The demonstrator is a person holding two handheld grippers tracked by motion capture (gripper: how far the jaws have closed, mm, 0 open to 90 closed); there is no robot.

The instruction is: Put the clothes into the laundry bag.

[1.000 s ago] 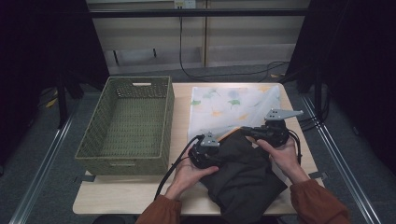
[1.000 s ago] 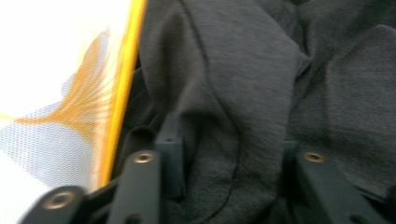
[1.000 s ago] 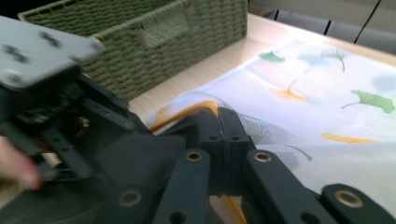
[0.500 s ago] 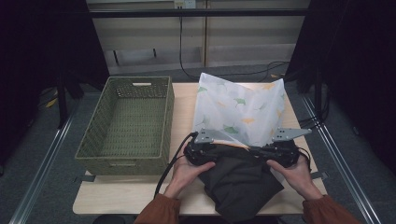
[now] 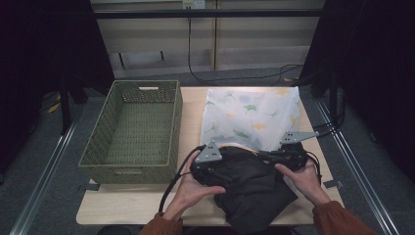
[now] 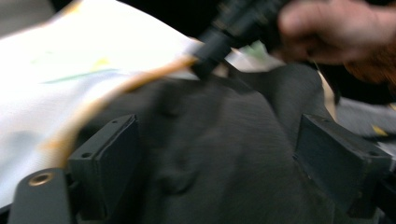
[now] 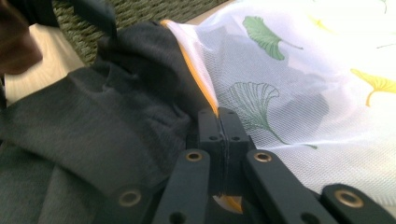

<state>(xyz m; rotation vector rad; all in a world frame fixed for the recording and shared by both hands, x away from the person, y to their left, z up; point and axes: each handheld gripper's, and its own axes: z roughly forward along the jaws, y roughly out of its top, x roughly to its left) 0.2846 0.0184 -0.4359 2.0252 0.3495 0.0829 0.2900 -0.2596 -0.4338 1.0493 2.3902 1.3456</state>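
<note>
Two hand-held grippers bagging dark garment (image 5: 249,188): right hand-held gripper (image 7: 218,122) pinches mesh laundry bag (image 5: 252,115) rim; left hand-held gripper (image 6: 219,154) jaws just opened, spread, garment between. Next: regrip garment, push deeper beyond right pinch.

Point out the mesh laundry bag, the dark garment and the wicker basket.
mesh laundry bag (image 5: 249,115), high view, leaf-printed panel.
dark garment (image 5: 254,188), high view, bunched middle.
wicker basket (image 5: 177,122), high view, right wall.

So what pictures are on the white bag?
Green and yellow leaves on the mesh bag, best in the right gripper view.

Left gripper (image 6: 219,154) jaws just opened, straddling dark grey cloth garment (image 6: 219,140) (blurred); white mesh bag (image 6: 60,79) beyond it.
</note>
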